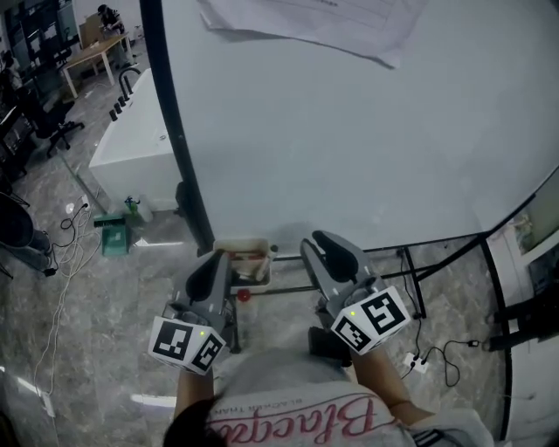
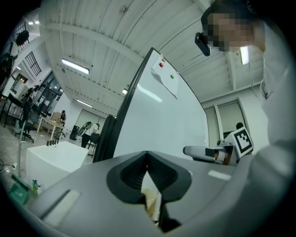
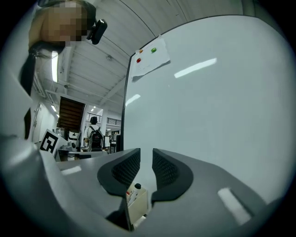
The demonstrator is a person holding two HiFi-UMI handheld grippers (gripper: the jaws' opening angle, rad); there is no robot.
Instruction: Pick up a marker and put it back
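A small beige marker box (image 1: 243,258) hangs at the foot of the whiteboard (image 1: 349,131), between my two grippers. In the right gripper view the box (image 3: 138,203) shows below the jaws, with a black-capped marker (image 3: 137,187) standing in it. My right gripper (image 1: 321,241) is open just to the right of the box, with a clear gap and nothing between its jaws (image 3: 146,155). To the left of the box, my left gripper (image 1: 218,260) has its tips touching (image 2: 147,156); it is shut on nothing.
The whiteboard's black frame (image 1: 179,148) and stand bars (image 1: 410,271) run along the floor ahead. A white counter (image 1: 131,148) and a green item (image 1: 112,234) are at the left. A power strip with cables (image 1: 410,362) lies at the right. Papers (image 1: 306,22) hang high on the board.
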